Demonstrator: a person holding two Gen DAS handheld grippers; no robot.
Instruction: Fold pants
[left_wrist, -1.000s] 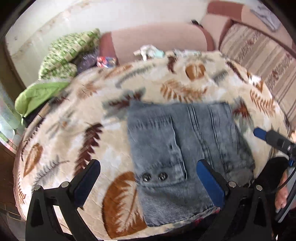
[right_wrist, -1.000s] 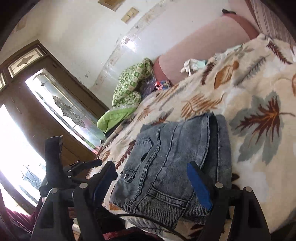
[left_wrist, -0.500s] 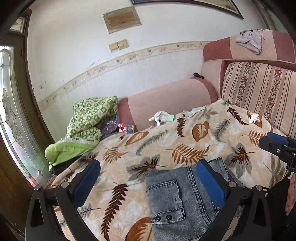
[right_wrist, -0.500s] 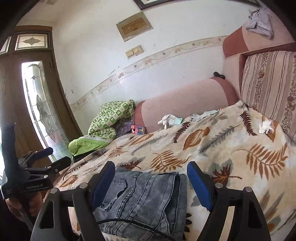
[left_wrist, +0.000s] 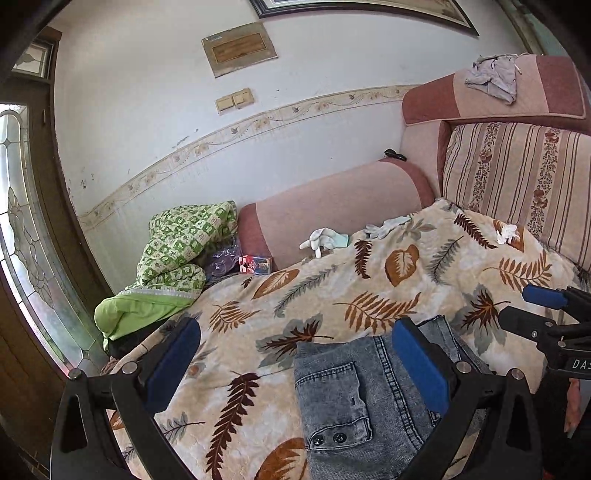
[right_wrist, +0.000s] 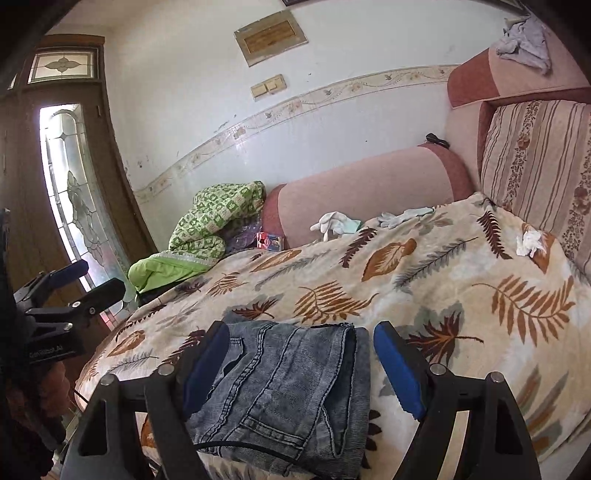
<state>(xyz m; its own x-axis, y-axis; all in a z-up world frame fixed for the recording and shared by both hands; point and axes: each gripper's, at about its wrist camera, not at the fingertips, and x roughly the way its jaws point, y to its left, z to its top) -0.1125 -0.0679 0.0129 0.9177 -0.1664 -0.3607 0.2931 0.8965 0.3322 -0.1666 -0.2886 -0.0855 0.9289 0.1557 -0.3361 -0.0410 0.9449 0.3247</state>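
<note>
Grey-blue denim pants (left_wrist: 354, 398) lie folded into a compact stack on the leaf-print blanket (left_wrist: 369, 280), near its front edge; they also show in the right wrist view (right_wrist: 288, 384). My left gripper (left_wrist: 295, 369) is open and empty, held above and in front of the stack. My right gripper (right_wrist: 303, 362) is open and empty, above the stack too. Each gripper shows at the edge of the other's view, the right one (left_wrist: 543, 314) and the left one (right_wrist: 74, 288).
A pink sofa armrest (left_wrist: 343, 210) and striped back cushion (left_wrist: 517, 173) border the blanket. A green quilt (left_wrist: 177, 254), a small box (left_wrist: 255, 264), white gloves (left_wrist: 325, 240) and a crumpled tissue (left_wrist: 508, 232) lie at the back. A glass door (right_wrist: 74, 203) stands left.
Both grippers have lifted and tilted up away from the folded pants, so the views now show the wall and sofa. The pants stay in place.
</note>
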